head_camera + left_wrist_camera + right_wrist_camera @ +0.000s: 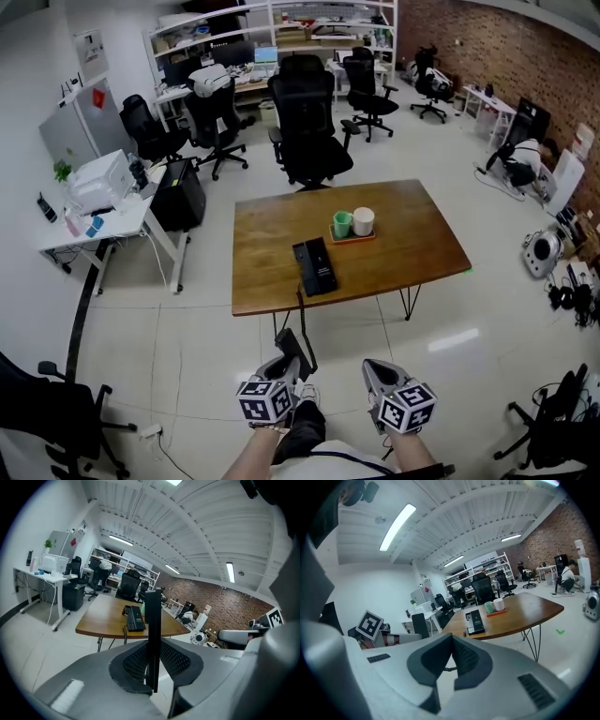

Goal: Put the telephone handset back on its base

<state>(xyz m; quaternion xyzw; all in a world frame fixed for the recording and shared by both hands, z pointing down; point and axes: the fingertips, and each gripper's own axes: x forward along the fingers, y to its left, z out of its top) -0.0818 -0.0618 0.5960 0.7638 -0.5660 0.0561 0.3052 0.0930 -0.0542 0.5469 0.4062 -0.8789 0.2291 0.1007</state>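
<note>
The black telephone base (316, 267) lies on the brown table (412, 244), near its front edge; it also shows in the left gripper view as the base (134, 618) and in the right gripper view as the base (475, 620). A coiled cord (305, 323) hangs from it over the table edge down to the black handset (289, 343). My left gripper (286, 361) is shut on that handset, well short of the table. Between its pads the handset (152, 634) stands upright in the left gripper (152, 667). My right gripper (380, 375) hangs beside it, and the right gripper (452, 658) is shut with nothing in it.
An orange tray (352, 237) with a green cup (342, 224) and a white cup (364, 220) sits behind the base. A black office chair (307, 122) stands at the table's far side. A white desk (103, 220) is at the left. White floor lies between me and the table.
</note>
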